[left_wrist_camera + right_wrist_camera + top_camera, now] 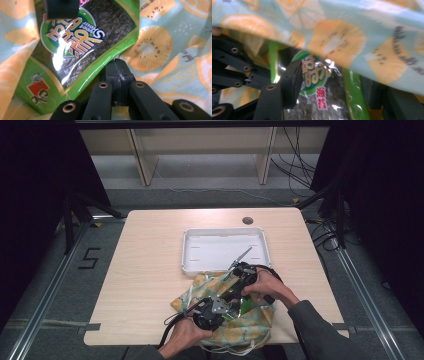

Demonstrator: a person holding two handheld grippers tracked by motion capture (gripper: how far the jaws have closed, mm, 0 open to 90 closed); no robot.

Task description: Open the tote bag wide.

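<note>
A green seaweed snack packet (82,37) lies inside a light-blue cloth bag printed with orange slices (245,327), near the table's front edge. My left gripper (116,67) is shut, its tips pinching the packet's lower green edge. In the high view the left gripper (231,306) reaches into the bag from the lower left. My right gripper (344,85) stands wide, with the packet (319,82) between its jaws and no clear press on it. Bag fabric drapes over its far jaw. One right fingertip (61,8) rests at the packet's top.
A white tray (222,231) stands just beyond the bag at the middle of the table. A round cable hole (247,220) lies behind it. Wooden shelf legs and loose cables stand on the floor past the far edge.
</note>
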